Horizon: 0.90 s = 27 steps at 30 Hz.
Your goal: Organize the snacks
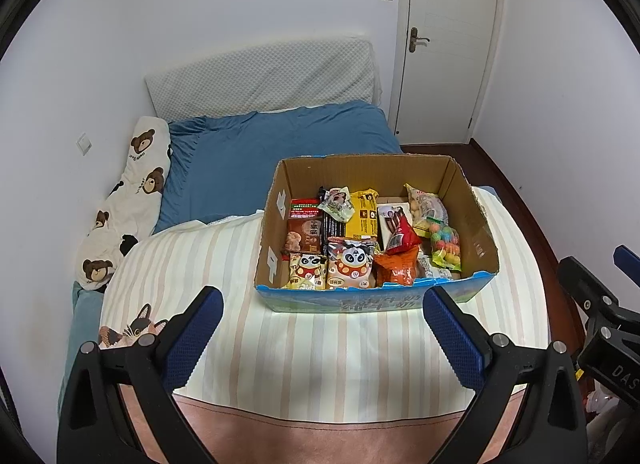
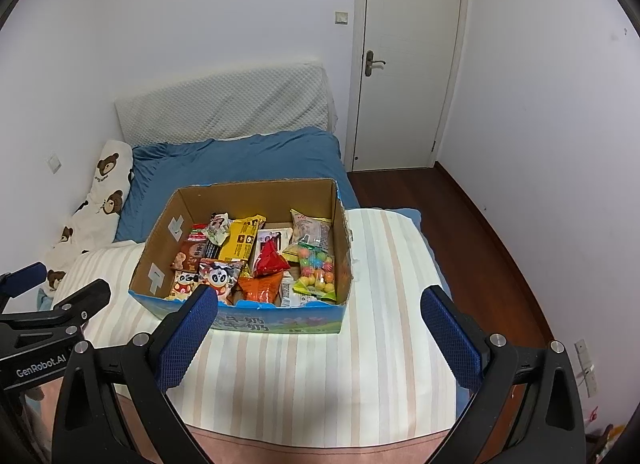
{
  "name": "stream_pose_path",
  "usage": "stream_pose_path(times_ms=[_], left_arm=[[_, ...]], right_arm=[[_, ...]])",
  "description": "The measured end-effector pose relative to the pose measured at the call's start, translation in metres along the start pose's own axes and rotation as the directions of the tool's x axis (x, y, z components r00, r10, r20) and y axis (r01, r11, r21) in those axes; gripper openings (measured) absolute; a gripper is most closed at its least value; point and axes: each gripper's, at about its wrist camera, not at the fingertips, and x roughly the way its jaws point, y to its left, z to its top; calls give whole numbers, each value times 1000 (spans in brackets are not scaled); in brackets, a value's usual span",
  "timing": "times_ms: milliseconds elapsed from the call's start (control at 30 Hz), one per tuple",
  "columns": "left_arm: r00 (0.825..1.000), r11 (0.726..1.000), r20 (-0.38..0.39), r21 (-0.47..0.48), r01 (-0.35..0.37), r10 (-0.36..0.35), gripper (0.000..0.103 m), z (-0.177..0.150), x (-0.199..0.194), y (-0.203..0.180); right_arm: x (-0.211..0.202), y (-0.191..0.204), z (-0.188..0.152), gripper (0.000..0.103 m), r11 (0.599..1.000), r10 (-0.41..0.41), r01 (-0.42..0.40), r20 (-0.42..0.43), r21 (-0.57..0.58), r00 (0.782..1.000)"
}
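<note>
From the left wrist view, the left gripper [image 1: 322,312] hangs over the striped quilt [image 1: 320,348], jaws spread wide and holding nothing. The cardboard box [image 1: 478,224] of snacks sits just ahead and slightly right, its long side crosswise.

From the right wrist view, the right gripper [image 2: 320,314] is likewise released and empty; the box [image 2: 342,232] lies ahead and to its left, so neither hand looks clearly nearer.

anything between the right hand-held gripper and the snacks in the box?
Only the box's own near wall. The right hand-held gripper hangs open over the striped bedding, just short of the cardboard box. The box top is open, so the snack packets look reachable from above. The left hand-held gripper is open too, also short of the box.
</note>
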Motion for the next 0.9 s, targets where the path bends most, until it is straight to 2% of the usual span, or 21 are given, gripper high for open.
stream_pose_path(times_ms=[900], left_arm=[[1000, 1000, 20, 5, 2, -2, 103, 5, -9, -4]], right_arm=[[-4, 2, 1, 103, 1000, 9, -9, 3, -6, 1000]])
